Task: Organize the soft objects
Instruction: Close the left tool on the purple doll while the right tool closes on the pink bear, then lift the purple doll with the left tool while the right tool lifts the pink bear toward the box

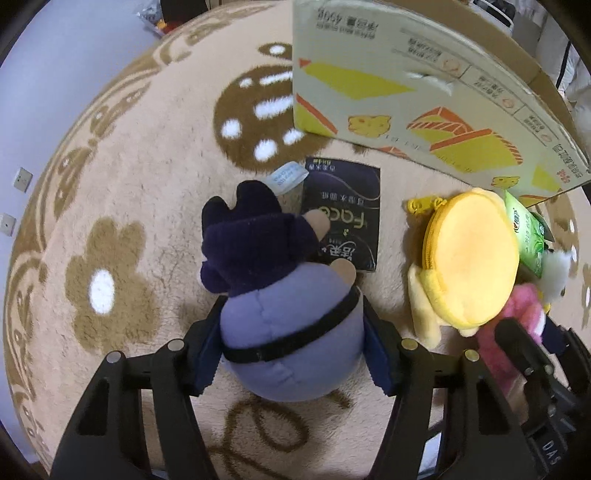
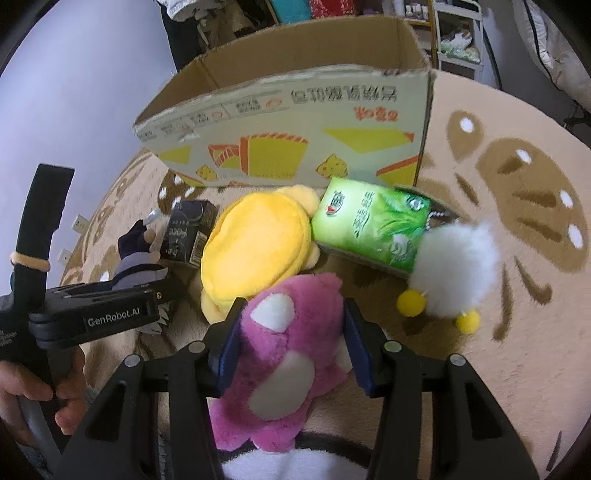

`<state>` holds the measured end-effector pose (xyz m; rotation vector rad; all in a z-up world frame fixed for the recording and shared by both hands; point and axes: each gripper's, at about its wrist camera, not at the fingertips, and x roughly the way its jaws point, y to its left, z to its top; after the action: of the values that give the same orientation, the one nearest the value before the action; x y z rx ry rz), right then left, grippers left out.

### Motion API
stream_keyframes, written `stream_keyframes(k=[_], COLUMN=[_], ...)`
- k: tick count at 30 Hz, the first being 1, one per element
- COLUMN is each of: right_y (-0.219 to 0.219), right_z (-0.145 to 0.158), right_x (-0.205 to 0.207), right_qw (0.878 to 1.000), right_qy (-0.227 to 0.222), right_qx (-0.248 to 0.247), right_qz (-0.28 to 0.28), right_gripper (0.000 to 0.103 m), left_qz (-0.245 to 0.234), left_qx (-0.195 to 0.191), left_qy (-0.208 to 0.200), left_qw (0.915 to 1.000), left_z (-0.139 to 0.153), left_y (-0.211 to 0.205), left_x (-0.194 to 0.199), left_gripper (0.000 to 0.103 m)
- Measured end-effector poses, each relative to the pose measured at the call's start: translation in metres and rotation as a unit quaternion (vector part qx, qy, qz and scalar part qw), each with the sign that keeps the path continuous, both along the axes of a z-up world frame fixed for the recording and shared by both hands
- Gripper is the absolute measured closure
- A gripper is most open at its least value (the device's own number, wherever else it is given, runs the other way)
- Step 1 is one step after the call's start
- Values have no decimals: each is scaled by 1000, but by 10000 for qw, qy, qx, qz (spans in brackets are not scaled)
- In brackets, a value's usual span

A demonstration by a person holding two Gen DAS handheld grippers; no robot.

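My left gripper is shut on a purple-bodied plush doll with a dark navy hood, low over the rug. My right gripper is shut on a pink plush bear with white patches. The left gripper's body shows at the left of the right wrist view, with the doll in it. A yellow round plush pouch lies between the two toys. A white fluffy toy with yellow pom-poms lies to the right. An open cardboard box stands beyond them.
A black tissue pack lies in front of the doll. A green tissue pack lies by the box. All sit on a beige rug with brown patterns. Shelves and clutter stand behind the box.
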<state>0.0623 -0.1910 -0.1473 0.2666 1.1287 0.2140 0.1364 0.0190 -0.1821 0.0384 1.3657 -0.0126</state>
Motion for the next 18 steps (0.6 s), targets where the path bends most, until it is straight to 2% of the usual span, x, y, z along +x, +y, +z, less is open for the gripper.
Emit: stream_keyframes(k=[3,7,12,15,18], right_y=[-4,-11,-21,-24,-31], right_z=[8,19,32,37,46], right_x=[-3,-5,-7,-5,-4], right_qw=[9998,9988,9964,9947,9929], right_qy=[-171,-438,-731,-870,-1029], right_qx=[-10,36,89,111,165], right_qz=[-100,-228,-425,-529,-577], right_gripper=[50,50,50,50,50], left_qz=[-81,-258,-495,-617,-658], left_qx=[119,308,220,259,96], left_qy=[-181,-613,-1078,-1509,-1707], left_qw=[9997,9973,9927,9863,9831], left_z=[8,28,56,78,90], left_y=[-2,-12,-17,-18,-16], left_x=[-5,-13,-25,-27,-25], left_gripper=[38,38,38,38,38])
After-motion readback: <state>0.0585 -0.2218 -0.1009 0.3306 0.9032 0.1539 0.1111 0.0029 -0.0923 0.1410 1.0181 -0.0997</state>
